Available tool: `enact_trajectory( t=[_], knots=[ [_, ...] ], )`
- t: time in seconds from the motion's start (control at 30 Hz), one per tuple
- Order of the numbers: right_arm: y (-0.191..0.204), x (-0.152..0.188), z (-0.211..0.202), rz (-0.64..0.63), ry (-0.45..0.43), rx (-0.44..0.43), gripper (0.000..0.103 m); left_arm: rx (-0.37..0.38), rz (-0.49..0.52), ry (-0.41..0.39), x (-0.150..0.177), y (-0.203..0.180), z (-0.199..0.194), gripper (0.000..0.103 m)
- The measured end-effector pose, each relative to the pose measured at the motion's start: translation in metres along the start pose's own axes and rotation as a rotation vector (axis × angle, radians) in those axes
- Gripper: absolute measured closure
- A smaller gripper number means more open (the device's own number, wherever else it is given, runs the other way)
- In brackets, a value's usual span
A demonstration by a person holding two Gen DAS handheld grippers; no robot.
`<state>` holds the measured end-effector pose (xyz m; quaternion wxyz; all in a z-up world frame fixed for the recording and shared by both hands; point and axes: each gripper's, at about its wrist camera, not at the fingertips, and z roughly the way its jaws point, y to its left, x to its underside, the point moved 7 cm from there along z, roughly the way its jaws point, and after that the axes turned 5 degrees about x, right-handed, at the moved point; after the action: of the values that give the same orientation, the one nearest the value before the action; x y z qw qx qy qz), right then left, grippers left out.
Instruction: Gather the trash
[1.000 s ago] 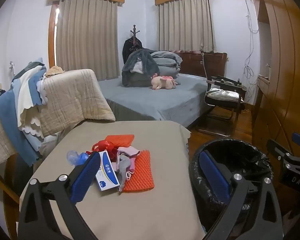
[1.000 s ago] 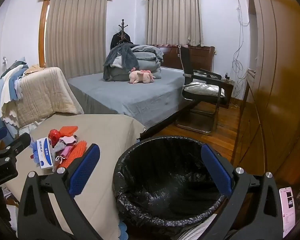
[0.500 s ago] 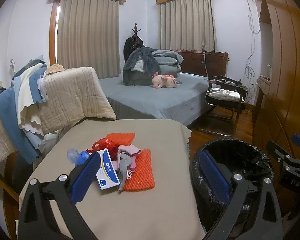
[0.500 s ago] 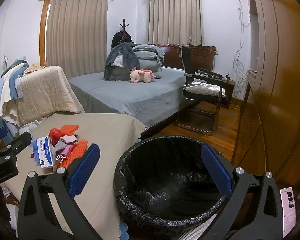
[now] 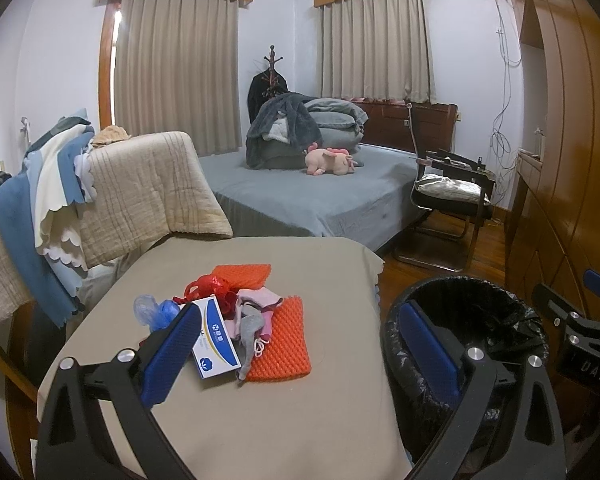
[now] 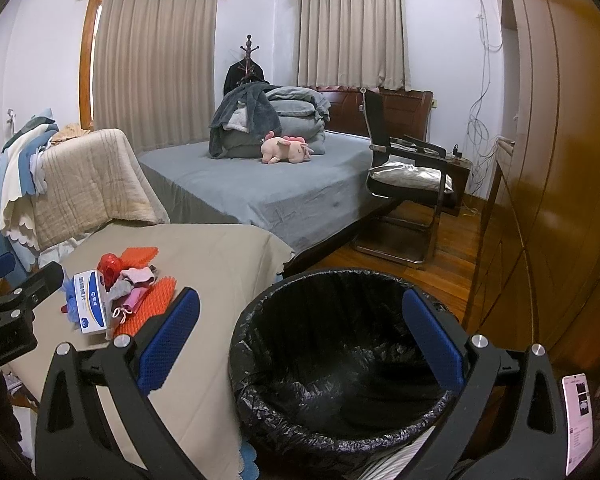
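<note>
The trash pile [image 5: 236, 320] lies near the table's [image 5: 280, 420] left edge: a box [image 5: 216, 338], 2 orange mats [image 5: 284, 344] and scraps. The bin [image 6: 336, 360] stands just beside the table's right edge. Left gripper [image 5: 296, 354] hovers released over the table; right gripper [image 6: 300, 346] released above the bin.

Matt cloth table cover [image 5: 260, 408], glossy crinkled plastic bin liner [image 6: 340, 380]

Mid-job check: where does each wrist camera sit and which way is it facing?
Left wrist: on the left gripper, facing the trash pile on the table; open fingers frame it, right gripper at the edge.
Right wrist: on the right gripper, over the lined bin; left gripper at the edge.
Shared: pile, bin, bed.
</note>
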<state>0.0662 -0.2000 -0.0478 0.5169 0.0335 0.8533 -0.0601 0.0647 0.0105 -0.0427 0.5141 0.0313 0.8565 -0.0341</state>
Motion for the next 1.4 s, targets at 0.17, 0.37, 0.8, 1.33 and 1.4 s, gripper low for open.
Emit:
enact_trajectory(
  t=[0.17, 0.37, 0.8, 1.33, 1.4],
  knots=[
    [0.003, 0.001, 0.002, -0.002, 0.002, -0.001, 0.005, 0.0, 0.0, 0.001, -0.001, 0.001, 0.0, 0.006],
    [0.003, 0.002, 0.002, -0.003, 0.002, 0.001, 0.005, 0.0, -0.001, 0.001, 0.0, 0.003, 0.001, 0.006],
    [0.006, 0.003, 0.004, -0.003, 0.005, -0.001, 0.005, 0.001, -0.003, 0.005, -0.001, 0.002, 0.0, 0.006],
    [0.006, 0.003, 0.004, -0.002, 0.009, -0.001, 0.005, 0.0, -0.007, 0.007, 0.012, 0.007, 0.006, 0.006],
    [0.005, 0.002, 0.004, -0.003, 0.008, -0.001, 0.005, 0.0, -0.007, 0.008, 0.011, 0.006, 0.005, 0.006]
  ],
)
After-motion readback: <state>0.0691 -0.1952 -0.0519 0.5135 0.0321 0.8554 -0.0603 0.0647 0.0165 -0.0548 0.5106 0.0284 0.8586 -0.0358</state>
